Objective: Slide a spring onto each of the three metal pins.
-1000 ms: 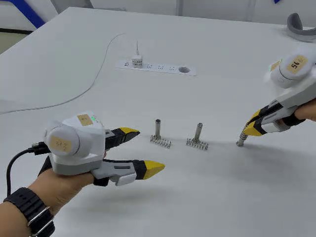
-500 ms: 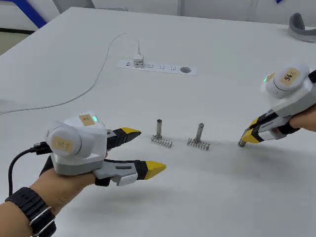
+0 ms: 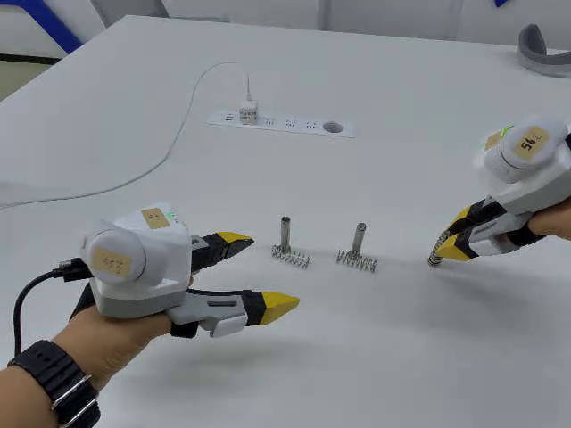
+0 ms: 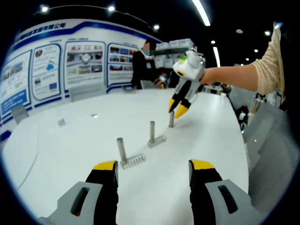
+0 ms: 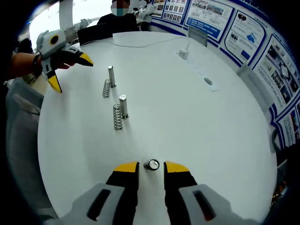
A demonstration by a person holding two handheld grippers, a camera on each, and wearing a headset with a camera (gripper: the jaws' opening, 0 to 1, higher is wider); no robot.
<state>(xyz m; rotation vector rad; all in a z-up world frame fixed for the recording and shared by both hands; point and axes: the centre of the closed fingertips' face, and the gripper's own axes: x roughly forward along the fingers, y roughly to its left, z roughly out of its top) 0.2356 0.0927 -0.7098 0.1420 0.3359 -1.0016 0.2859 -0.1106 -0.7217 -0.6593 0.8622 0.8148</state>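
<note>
Left gripper (image 3: 268, 270): jaws spread wide, nothing between them; held level above the table (image 3: 375, 357), tips pointing toward the row of pins.

First pin (image 4: 121, 149): upright, just ahead of the left gripper's left jaw tip in the left gripper view; first spring (image 4: 132, 161) lies flat on the table at the pin's foot, on the side facing this gripper.

Second pin (image 4: 152, 130): upright, farther ahead along the same line; second spring (image 4: 157, 140) lies flat at its foot, likewise on the near side; neither spring is on its pin.

Right gripper (image 5: 151, 167): jaws drawn nearly together, tips angled down to the table; third pin (image 5: 151, 164) stands upright between the tips, its round top seen end-on in the right gripper view; whether the jaws pinch it cannot be told.

Third spring (image 3: 438, 242): a coiled shape on the third pin at the right gripper's tips in the head view; too small to tell more.

From the right gripper, the second pin stands ahead, the first pin beyond it, the left gripper farthest, well apart.

Strip (image 3: 281, 121): flat on the table, well beyond both grippers' tips; a cable (image 3: 169, 147) runs from it, curving away past the left gripper's outer side.
</note>
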